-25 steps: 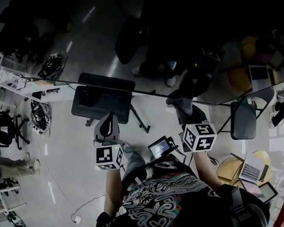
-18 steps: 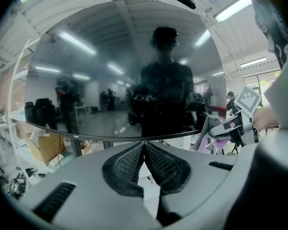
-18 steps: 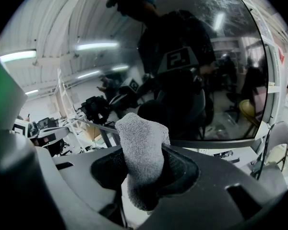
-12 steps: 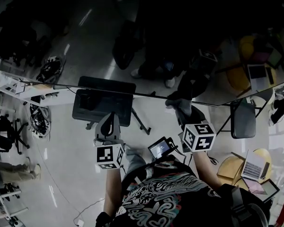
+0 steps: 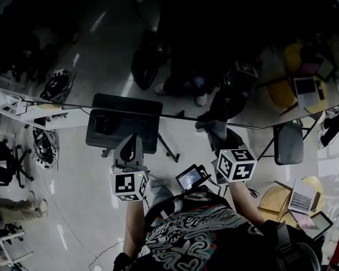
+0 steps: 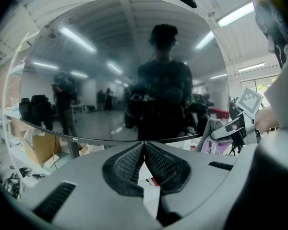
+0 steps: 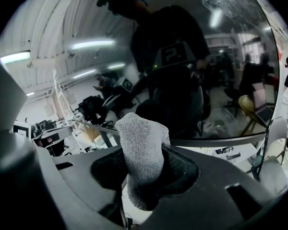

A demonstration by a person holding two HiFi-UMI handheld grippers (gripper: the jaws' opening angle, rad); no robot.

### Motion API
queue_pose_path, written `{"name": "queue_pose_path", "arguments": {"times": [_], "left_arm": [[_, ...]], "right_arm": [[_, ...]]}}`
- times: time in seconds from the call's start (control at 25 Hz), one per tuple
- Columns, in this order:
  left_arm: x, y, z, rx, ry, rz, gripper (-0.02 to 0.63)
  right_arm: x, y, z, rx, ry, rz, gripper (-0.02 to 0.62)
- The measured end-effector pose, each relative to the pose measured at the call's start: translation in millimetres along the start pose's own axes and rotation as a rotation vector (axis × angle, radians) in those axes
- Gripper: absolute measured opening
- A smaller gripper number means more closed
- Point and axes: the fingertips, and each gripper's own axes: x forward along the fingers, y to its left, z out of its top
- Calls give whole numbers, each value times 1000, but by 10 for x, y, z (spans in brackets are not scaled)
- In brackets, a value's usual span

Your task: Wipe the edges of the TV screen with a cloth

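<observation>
The TV screen (image 5: 175,49) is dark and glossy and mirrors the room; its lower edge (image 5: 175,116) runs across the head view. A grey cloth (image 7: 143,150) sticks up between the jaws of my right gripper (image 7: 145,164), which is shut on it. In the head view the cloth (image 5: 210,126) lies against the screen's lower edge, in front of the right gripper (image 5: 214,133). My left gripper (image 5: 129,140) hangs just below that edge, further left. In its own view the left gripper (image 6: 144,145) is shut with nothing in it, tips level with the screen (image 6: 110,71) bottom.
A black stand or cart (image 5: 123,122) sits on the floor under the screen's left part. At the right are a folding chair (image 5: 289,144) and a round table with a laptop (image 5: 303,199). Shelving (image 5: 11,103) stands at the left. Cardboard boxes (image 6: 41,147) lie below the screen.
The right gripper and cloth edged slightly left along the screen's lower edge. The left gripper has stayed where it was. The head view shifted a little.
</observation>
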Motion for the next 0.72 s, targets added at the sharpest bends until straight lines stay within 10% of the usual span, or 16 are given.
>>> {"name": "queue_pose_path", "arguments": {"times": [0.72], "left_arm": [[58, 453, 84, -6, -18, -24, 18]], "right_arm": [[206, 404, 36, 16, 21, -6, 179]]}}
